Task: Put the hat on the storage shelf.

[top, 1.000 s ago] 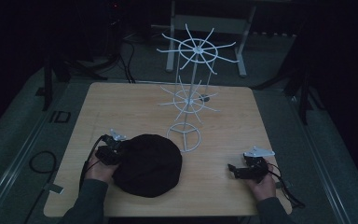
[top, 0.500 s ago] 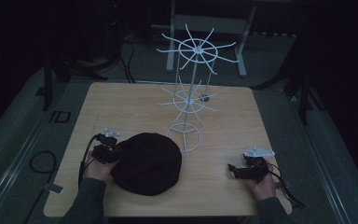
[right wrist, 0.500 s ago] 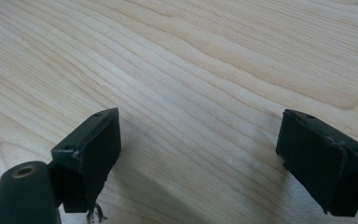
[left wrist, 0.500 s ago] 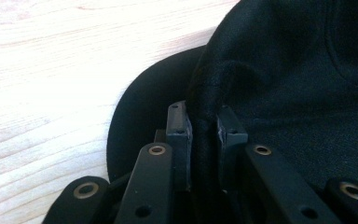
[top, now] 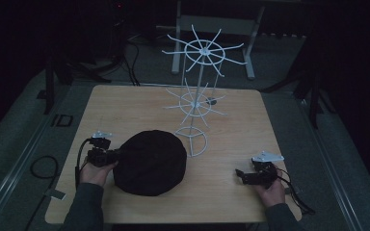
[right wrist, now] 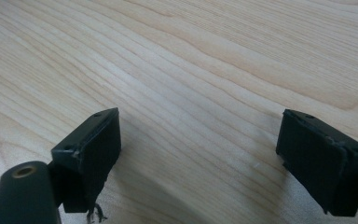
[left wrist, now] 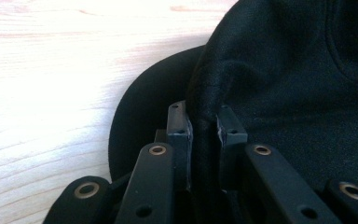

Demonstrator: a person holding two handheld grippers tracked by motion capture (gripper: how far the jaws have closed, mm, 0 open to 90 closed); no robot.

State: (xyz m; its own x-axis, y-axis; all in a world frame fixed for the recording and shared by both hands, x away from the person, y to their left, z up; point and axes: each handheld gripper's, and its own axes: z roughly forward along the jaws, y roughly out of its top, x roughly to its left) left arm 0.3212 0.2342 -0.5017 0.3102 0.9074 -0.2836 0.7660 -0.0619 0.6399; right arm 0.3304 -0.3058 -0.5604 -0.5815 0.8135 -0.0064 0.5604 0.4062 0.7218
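One wooden table (top: 250,115) carries everything in the scene, its pale grain well lit in both gripper views. A white wire rack (top: 197,96) stands upright toward the far middle of the table, with two tiers of radiating spokes and a ring base on the wood. A black fabric hat (top: 150,161) lies on the near left part of the table, just left of and nearer than the rack's base, crown up. The left gripper (top: 112,155) sits at the hat's left edge, held level by the left hand (top: 95,172); its jaws are pressed together on a fold of the hat's rim (left wrist: 204,130). The right gripper (top: 241,175) rests at the near right, well apart from the hat, its jaws spread wide with bare wood between them.
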